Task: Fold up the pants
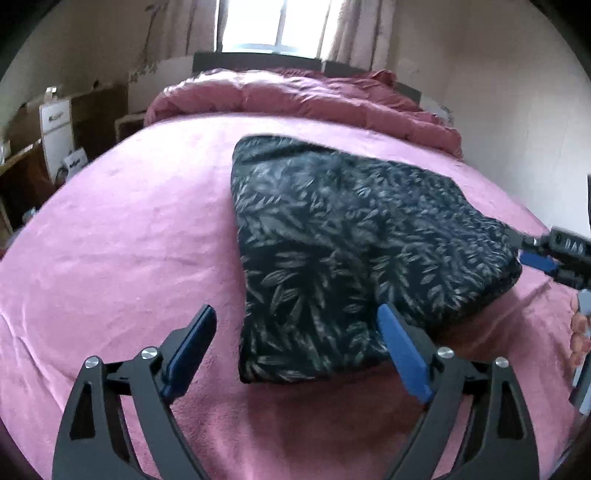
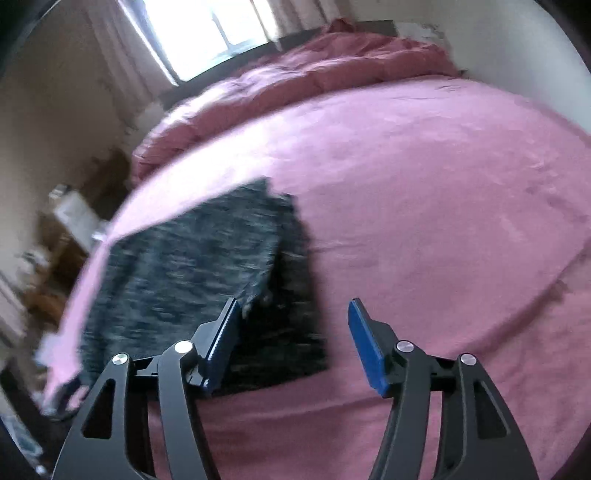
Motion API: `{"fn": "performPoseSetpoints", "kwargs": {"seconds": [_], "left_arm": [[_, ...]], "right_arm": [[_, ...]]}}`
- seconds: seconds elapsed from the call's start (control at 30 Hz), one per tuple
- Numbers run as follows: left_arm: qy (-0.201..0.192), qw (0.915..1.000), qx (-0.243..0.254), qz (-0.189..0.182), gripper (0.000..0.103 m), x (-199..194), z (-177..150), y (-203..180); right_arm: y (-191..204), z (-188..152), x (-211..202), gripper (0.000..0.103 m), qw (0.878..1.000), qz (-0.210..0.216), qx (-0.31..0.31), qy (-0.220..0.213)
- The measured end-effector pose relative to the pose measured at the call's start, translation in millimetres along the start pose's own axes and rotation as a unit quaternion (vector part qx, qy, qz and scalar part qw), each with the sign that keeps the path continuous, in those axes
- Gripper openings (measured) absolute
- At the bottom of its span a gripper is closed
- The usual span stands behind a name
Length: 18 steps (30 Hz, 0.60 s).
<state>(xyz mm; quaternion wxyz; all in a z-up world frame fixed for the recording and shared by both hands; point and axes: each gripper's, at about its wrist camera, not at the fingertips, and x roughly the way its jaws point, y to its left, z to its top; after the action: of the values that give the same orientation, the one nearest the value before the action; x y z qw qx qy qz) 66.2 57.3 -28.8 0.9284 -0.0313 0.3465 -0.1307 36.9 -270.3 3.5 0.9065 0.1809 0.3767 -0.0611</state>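
Observation:
The pants [image 1: 351,243] are dark navy with a pale leaf print and lie folded into a thick bundle on the pink bedspread [image 1: 129,240]. My left gripper [image 1: 297,317] is open above the bundle's near left corner, holding nothing. My right gripper [image 2: 293,314] is open and empty, above the bundle's near right edge; the pants [image 2: 184,273] look blurred in the right wrist view. The right gripper also shows at the right edge of the left wrist view [image 1: 554,254], close to the bundle's right corner.
A rumpled pink duvet [image 1: 295,96] lies along the head of the bed under a bright window [image 1: 273,26]. A white cabinet [image 1: 55,129] and cardboard boxes stand beside the bed on the left. Bare bedspread [image 2: 443,206] extends to the right of the pants.

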Motion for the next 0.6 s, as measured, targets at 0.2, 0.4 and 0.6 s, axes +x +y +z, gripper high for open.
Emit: {"fn": "performPoseSetpoints", "kwargs": {"seconds": [0.2, 0.4, 0.6], "left_arm": [[-0.010, 0.9999, -0.001, 0.009, 0.091, -11, -8, 1], [0.004, 0.9997, 0.000, 0.023, 0.101, -18, -12, -5], [0.048, 0.9986, -0.011, 0.018, 0.101, -29, -32, -17]], "right_arm": [[-19, -3, 21, 0.065, 0.999, 0.012, 0.039, 0.028], [-13, -11, 2, 0.071, 0.999, 0.010, 0.037, 0.001], [29, -39, -35, 0.094, 0.997, -0.017, -0.071, -0.032]]}}
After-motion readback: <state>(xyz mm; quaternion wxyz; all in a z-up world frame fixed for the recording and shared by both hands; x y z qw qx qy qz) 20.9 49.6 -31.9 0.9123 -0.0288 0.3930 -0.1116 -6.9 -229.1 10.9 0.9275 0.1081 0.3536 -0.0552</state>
